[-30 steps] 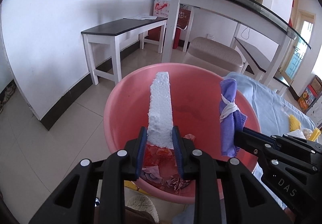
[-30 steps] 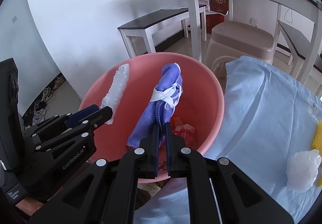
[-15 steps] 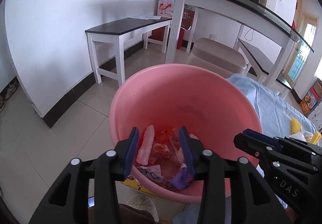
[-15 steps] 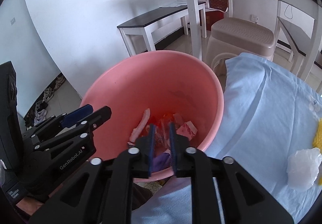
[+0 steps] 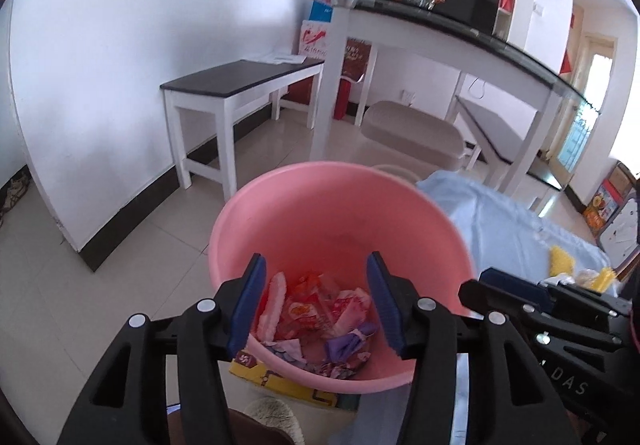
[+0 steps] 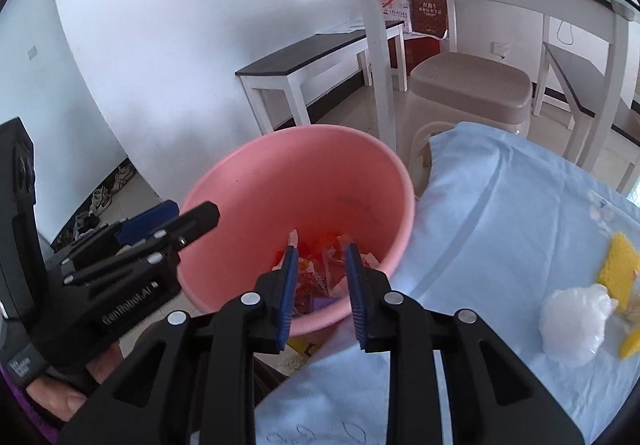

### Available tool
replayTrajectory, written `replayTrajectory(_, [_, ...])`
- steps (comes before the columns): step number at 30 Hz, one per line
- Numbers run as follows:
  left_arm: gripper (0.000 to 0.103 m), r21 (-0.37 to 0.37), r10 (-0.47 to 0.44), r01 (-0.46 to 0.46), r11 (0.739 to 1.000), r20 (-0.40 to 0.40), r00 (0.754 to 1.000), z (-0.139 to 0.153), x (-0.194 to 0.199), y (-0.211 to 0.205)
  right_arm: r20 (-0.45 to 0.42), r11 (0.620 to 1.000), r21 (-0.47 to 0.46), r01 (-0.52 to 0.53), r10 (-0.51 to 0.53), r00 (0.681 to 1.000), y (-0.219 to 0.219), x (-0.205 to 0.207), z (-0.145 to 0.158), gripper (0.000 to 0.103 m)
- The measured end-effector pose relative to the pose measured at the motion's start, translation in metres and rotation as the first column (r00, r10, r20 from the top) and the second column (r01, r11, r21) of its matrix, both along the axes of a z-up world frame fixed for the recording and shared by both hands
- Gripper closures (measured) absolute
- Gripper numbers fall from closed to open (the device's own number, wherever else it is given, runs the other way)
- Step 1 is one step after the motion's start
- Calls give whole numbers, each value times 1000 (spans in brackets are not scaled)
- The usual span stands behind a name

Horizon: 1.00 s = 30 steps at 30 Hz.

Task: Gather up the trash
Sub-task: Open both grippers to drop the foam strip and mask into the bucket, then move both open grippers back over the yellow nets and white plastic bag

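Note:
A pink plastic basin [image 5: 340, 205] [image 6: 304, 181] stands on the floor beside the blue-clothed table. In it lie red wrappers [image 5: 308, 309], a white foam strip [image 5: 272, 305] and a purple cloth bundle [image 5: 348, 343]. My left gripper [image 5: 316, 301] is open and empty above the basin's near rim. My right gripper [image 6: 320, 285] is open and empty over the basin's near side; it also shows at the right of the left wrist view [image 5: 520, 297]. On the cloth lie a white crumpled plastic piece [image 6: 572, 321] and yellow sponges [image 6: 618, 263].
The light blue tablecloth [image 6: 500, 229] lies right of the basin. A beige plastic stool [image 6: 468, 89], a white bench with a dark top [image 5: 240, 85] and a glass-topped white table [image 5: 440, 33] stand behind. A yellow box [image 5: 272, 377] lies under the basin's near edge.
Both grippers opened and let go: the foam strip and the purple cloth bundle dropped into the basin. Both grippers have since opened wider and pulled back a little.

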<state>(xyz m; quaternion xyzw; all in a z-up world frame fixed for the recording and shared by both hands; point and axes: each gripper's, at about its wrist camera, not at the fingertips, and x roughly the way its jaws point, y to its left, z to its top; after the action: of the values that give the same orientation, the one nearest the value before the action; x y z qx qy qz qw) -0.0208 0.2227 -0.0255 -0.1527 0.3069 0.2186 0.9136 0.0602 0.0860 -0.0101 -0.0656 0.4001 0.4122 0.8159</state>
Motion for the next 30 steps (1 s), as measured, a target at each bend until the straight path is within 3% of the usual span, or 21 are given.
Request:
replayTrajectory(13, [50, -8, -154, 155, 988, 57, 986, 22, 3, -57, 41, 991, -22, 134, -133, 990, -100, -15, 8, 77])
replayTrajectory(15, [50, -12, -187, 188, 982, 60, 981, 24, 7, -69, 51, 986, -25, 165, -164, 985, -119, -15, 9, 74])
replayTrajectory(16, [50, -12, -200, 201, 979, 60, 978, 25, 10, -74, 56, 983, -27, 180, -179, 982, -128, -15, 8, 67])
replayTrajectory(17, [50, -11, -221, 222, 975, 59, 974, 26, 13, -82, 62, 980, -27, 197, -195, 979, -136, -15, 8, 63])
replayTrajectory(24, [50, -27, -344, 345, 938, 39, 938, 19, 37, -128, 91, 937, -39, 348, -344, 935, -206, -9, 4, 63])
replayTrajectory(30, [50, -58, -462, 461, 886, 0, 887, 9, 66, -166, 54, 891, -26, 453, -451, 891, -257, 6, -8, 63])
